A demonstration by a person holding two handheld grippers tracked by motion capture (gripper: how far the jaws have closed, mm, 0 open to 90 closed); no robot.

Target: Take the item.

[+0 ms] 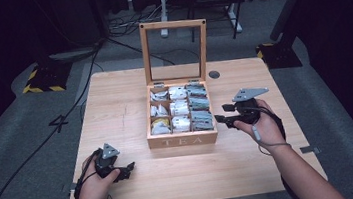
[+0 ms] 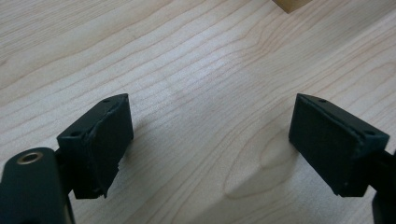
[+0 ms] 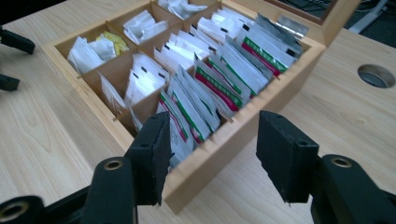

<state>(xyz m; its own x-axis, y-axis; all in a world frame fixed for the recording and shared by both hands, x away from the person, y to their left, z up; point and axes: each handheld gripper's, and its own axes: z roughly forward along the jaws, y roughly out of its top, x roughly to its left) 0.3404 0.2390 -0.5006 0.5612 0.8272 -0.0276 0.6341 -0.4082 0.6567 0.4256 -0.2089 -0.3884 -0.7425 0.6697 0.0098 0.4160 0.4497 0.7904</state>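
at the middle of the worktop (image 1: 128, 90) stands a wooden tea box (image 1: 183, 140), its glass lid (image 1: 175, 49) raised upright at the far side, compartments full of sachets. the right gripper (image 1: 221, 113) hovers just right of the box, jaws spread and empty, facing the right column of green-striped sachets (image 3: 212, 91). the left gripper (image 2: 210, 140) rests low over bare wood near the left front edge, jaws wide apart, holding nothing. the step in hand looks like the approach to pick a sachet. next, the right gripper would need to rise over the box wall, dip onto one sachet's top edge and close on it alone.
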